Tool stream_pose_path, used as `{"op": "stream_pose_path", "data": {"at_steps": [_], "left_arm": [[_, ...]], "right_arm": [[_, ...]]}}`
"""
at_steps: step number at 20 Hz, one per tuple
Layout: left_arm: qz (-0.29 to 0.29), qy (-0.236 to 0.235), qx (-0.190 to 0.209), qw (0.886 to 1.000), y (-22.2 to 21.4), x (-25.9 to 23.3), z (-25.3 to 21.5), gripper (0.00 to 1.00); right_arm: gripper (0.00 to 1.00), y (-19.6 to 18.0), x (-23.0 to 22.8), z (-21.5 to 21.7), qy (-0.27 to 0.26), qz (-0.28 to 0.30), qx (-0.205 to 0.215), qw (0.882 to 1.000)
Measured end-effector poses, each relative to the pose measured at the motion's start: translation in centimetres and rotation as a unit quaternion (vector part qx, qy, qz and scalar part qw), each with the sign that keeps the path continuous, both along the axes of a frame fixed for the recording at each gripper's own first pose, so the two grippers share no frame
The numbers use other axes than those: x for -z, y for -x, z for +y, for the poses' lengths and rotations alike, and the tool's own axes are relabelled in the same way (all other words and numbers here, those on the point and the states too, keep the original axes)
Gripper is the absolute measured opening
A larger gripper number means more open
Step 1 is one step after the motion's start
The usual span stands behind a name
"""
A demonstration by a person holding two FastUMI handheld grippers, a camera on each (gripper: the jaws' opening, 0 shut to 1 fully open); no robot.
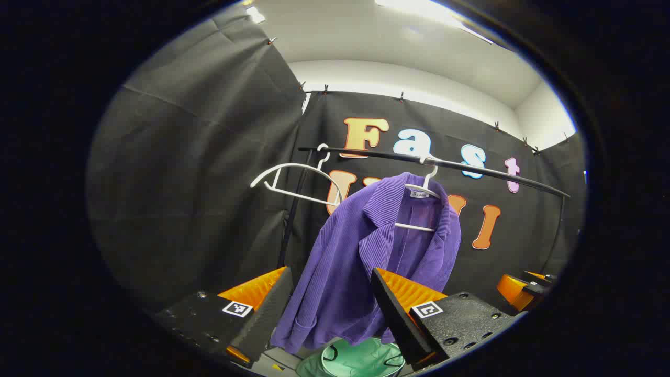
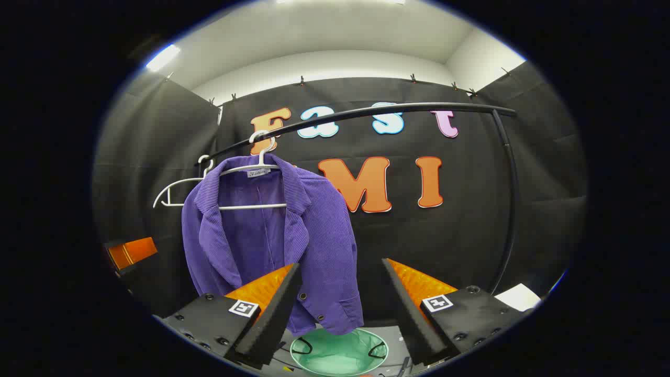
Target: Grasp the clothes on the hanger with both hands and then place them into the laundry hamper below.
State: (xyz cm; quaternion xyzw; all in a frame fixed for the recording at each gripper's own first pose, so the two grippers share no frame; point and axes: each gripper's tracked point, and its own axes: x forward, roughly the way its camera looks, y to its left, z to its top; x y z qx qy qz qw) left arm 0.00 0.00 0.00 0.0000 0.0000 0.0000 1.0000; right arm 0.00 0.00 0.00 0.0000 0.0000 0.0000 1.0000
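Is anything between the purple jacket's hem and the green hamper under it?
Nothing: in the right gripper view the purple jacket hangs directly above the open green hamper, the stretch between bare.

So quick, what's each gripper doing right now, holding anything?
Left gripper: open, holding nothing, purple jacket ahead.
Right gripper: open, holding nothing.

No readable text or labels.

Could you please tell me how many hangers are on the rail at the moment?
2: an empty white hanger near the rail's end, and beside it the hanger carrying the purple jacket.
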Motion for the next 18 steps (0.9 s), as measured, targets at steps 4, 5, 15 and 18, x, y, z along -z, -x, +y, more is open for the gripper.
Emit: {"op": "stream_pose_path", "data": {"at_steps": [4, 5, 15, 18], "left_arm": [[-0.002, -0.025, -0.033, 0.999, 0.1, 0.0, -2.1, 0.95], [-0.006, -0.032, -0.037, 0.999, 0.2, -0.1, -2.8, 0.95], [0.006, -0.039, -0.086, 0.995, 2.1, 2.0, -6.9, 0.92], [0.009, -0.045, -0.098, 0.994, 2.2, 2.6, -7.3, 0.95]], "right_arm": [[0.98, -2.0, -0.4, -1.6, -0.006, 0.009, -0.033, 0.999], [0.98, -2.4, -0.6, -2.2, -0.007, 0.007, -0.04, 0.999], [0.98, -5.3, 0.7, -6.1, -0.028, 0.024, -0.096, 0.995], [1.0, -5.2, 1.7, -6.4, -0.022, 0.034, -0.108, 0.993]]}}
